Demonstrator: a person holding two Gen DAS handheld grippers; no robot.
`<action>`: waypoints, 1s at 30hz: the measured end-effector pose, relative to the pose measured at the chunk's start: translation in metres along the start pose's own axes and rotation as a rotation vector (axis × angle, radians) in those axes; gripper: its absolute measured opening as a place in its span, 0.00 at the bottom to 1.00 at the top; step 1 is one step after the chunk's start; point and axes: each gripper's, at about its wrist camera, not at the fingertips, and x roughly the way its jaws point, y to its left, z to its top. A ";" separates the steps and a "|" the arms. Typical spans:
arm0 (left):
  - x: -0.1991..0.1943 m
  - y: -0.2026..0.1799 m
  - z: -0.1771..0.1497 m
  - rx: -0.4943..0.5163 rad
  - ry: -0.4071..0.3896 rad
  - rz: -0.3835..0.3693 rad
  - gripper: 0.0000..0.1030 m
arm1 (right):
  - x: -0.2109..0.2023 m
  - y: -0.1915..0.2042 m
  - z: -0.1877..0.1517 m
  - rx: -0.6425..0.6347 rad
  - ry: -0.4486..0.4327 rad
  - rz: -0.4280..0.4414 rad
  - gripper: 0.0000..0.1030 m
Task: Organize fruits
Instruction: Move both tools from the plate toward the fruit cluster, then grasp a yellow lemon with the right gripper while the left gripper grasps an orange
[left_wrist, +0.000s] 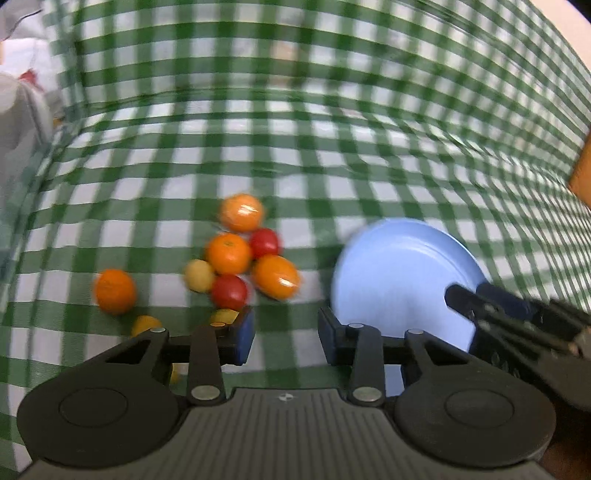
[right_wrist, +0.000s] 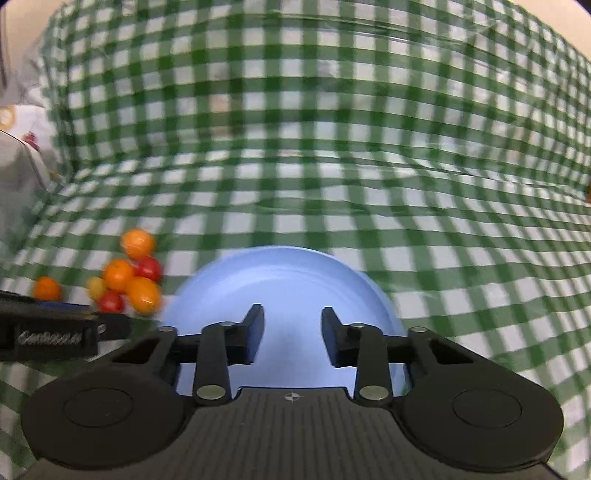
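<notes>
Both hand-held grippers were seen with their jaws parted and nothing between them. The left gripper (left_wrist: 286, 334), black with blue pads, was held low over the green-and-white checked tablecloth (left_wrist: 332, 155), between the heap of small round fruits (left_wrist: 242, 258) and the round pale blue plastic plate (left_wrist: 399, 280). The right gripper (right_wrist: 293, 334) was held over the near part of that plate (right_wrist: 291, 280), and its fingers were seen from the left wrist view reaching in over the plate's right edge. No fruit was seen on the plate. The fruits were lying on the cloth to the left of the plate, near it but apart: orange ones, two red ones (left_wrist: 229, 291) and a yellowish one (left_wrist: 199, 275) were clustered together and touching, while a single orange fruit (left_wrist: 115, 291) was set apart further left. Two more small yellow-orange fruits were partly hidden behind the left gripper's left finger. Both views were blurred
</notes>
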 end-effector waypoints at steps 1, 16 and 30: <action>0.000 0.008 0.002 -0.023 -0.001 0.012 0.40 | 0.000 0.006 0.000 -0.001 -0.007 0.021 0.31; 0.009 0.102 0.021 -0.256 0.042 0.182 0.60 | 0.022 0.114 -0.001 -0.154 -0.008 0.276 0.32; 0.020 0.109 0.018 -0.217 0.076 0.190 0.67 | 0.054 0.137 -0.014 -0.152 0.082 0.245 0.39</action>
